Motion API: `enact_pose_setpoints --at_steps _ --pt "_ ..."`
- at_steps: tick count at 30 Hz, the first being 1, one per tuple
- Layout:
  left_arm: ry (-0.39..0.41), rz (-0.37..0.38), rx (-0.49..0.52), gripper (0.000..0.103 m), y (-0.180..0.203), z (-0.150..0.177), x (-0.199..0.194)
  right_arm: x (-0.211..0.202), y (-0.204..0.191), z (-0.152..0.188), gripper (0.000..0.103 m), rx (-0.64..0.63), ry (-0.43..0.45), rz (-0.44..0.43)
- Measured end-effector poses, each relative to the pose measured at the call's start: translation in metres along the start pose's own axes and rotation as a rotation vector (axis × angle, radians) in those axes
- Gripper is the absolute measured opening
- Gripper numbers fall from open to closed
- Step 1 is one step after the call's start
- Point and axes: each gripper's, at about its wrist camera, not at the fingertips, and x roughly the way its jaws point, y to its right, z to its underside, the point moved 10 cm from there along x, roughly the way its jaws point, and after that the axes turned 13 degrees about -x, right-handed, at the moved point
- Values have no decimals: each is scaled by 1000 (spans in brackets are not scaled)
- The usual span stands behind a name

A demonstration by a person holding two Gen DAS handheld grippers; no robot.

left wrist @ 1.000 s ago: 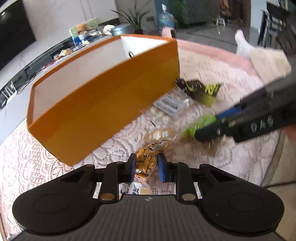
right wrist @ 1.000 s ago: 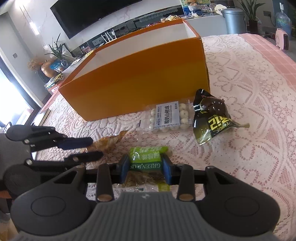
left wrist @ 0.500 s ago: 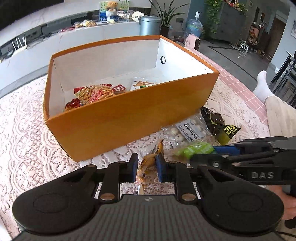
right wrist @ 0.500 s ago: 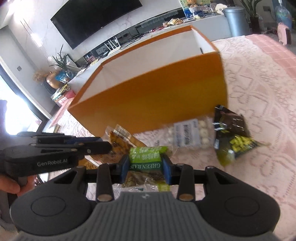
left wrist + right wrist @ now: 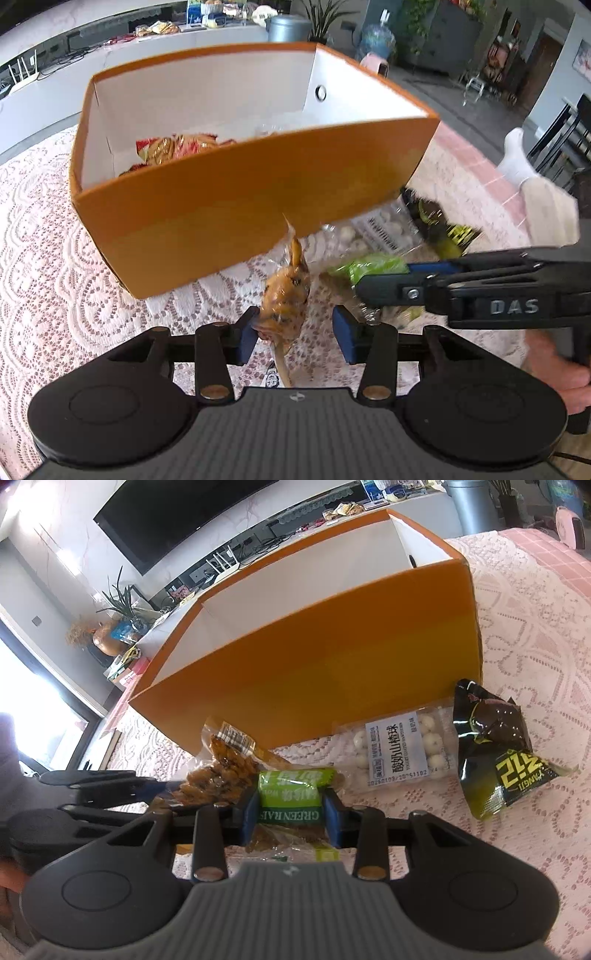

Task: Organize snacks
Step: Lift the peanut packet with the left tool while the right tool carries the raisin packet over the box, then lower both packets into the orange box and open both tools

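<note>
Already loosened: left claw [image 5: 295,334], jaws just spread, brown pack [image 5: 286,295] leaning on one pad, short of the box [image 5: 236,221]; likely to drop onto the bench [image 5: 55,288]. Right claw [image 5: 290,818] clamped on green pack [image 5: 290,801]; crowding could tangle both. Lace cloth underneath; TV [image 5: 166,520], plants behind.

A green snack packet [image 5: 290,801] is clamped between the jaws of the right gripper [image 5: 290,818]. At nine o'clock from it, the left gripper [image 5: 110,790] is seen beside a brown snack bag [image 5: 221,771]. The orange box [image 5: 314,657] is set at twelve o'clock on the lace-covered desk [image 5: 535,627]. A clear pack of white balls [image 5: 399,749] and a black packet [image 5: 495,746] are laid at two o'clock.
</note>
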Motion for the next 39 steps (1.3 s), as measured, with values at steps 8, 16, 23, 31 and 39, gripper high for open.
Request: enact_pose_setpoints --at_steps 8,16,23,31,39 --pt "59 2 -70 28 -2 3 -3 -4 3 1 35 -33 4 37" --pt "169 44 -198 28 -5 4 -35 -31 7 -4 35 -70 58 89" --pt "254 112 -263 28 7 -13 -73 -62 6 -23 34 -110 139 128" --pt "300 151 -224 28 36 -54 -90 -88 -4 -61 34 -223 206 176" --pt "332 119 -184 28 49 -104 -80 -93 5 -109 34 -345 220 270"
